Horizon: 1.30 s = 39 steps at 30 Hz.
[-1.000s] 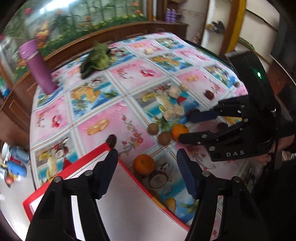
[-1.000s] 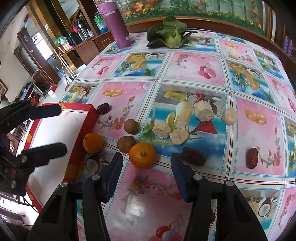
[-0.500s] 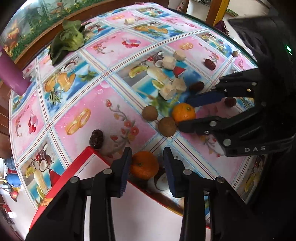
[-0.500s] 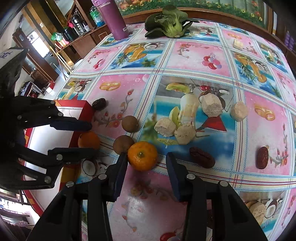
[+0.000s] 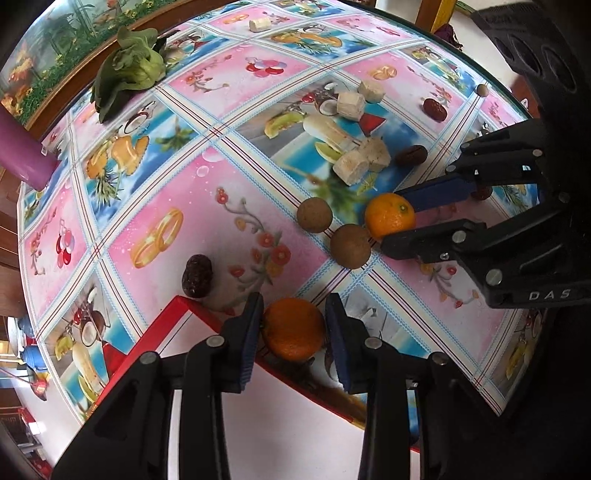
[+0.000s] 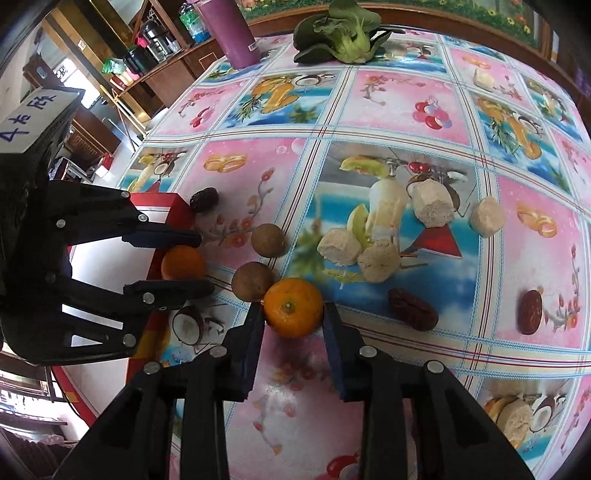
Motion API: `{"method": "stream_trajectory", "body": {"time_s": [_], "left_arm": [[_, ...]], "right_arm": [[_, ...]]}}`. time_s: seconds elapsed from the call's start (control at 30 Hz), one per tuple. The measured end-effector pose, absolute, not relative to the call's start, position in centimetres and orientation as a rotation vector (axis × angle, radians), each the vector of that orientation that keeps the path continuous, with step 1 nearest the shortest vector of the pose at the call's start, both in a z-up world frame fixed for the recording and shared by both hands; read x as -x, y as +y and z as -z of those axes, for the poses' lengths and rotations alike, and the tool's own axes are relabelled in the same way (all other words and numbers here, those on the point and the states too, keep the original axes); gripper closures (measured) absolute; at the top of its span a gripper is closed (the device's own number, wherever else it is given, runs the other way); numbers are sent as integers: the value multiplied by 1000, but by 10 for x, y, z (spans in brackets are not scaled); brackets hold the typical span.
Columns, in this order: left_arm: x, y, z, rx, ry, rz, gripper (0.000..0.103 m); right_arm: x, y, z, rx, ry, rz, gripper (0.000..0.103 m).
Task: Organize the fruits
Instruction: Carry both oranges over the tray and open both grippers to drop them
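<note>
Pink-and-blue fruit-print cloth [image 6: 258, 166] covers the whole table. Red-rimmed tray [image 5: 173, 317], white inside, lies at the near left corner of the cloth. Left gripper [image 5: 293, 325] reaches over the tray edge, fingers either side of an orange [image 5: 293, 330]; both pads look to touch the peel, so clenched on it as far as can be judged. In the right view that same orange [image 6: 183, 263] sits against the tray rim between the left fingers. Right gripper [image 6: 293, 314] brackets a second orange [image 6: 293, 308] on the cloth, pads pressed to its flanks, grasping it. Purple bottle [image 6: 234, 33] stands at the far edge; green leafy vegetable [image 6: 340, 33] lies near it. Pale chunks [image 6: 369, 254] clustered mid-table, just beyond the second orange. Two brown round fruits [image 6: 255, 280] lie between the two oranges, the nearer one touching the second orange. Dark dates: one [image 6: 203, 199] by the tray corner, one [image 6: 412, 308] right of the second orange, one [image 6: 532, 312] farther right
</note>
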<state>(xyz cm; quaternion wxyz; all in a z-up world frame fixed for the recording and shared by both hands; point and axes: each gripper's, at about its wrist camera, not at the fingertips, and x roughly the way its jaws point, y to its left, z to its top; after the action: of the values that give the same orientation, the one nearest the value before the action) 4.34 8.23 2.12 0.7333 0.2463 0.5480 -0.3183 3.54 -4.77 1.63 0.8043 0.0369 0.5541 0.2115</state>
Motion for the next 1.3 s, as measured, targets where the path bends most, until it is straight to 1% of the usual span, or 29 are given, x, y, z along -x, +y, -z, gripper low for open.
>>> {"method": "stream_trajectory", "body": {"time_s": [0.3,0.4,0.57,0.77,0.9,1.03,1.17,1.3], "left_arm": [[-40,90,-26,-445,1200,699,69],[-38,96,-42,-349,1173,704,69],[-21,116,-83,-212,1073,642,69],[22,171,-106,-74,1035,411,69],[53,202,-98,-84,1054,197,69],[78,224,-82,-38,1091,40,69],[94,239,-63,28,1132,-18,69],[109,246,-50,27,1155,-52,69]], "right_arm": [[-26,-69,-27,-164,1167,-428,73],[-21,-74,-34,-170,1148,-422,73],[-16,-71,-42,-162,1125,-434,73],[-4,-37,-53,-110,1093,-514,73],[6,-2,-60,-54,1077,-597,73],[18,34,-65,32,1059,-679,73],[27,68,-61,112,1060,-749,73],[28,93,-49,148,1110,-791,73]]}}
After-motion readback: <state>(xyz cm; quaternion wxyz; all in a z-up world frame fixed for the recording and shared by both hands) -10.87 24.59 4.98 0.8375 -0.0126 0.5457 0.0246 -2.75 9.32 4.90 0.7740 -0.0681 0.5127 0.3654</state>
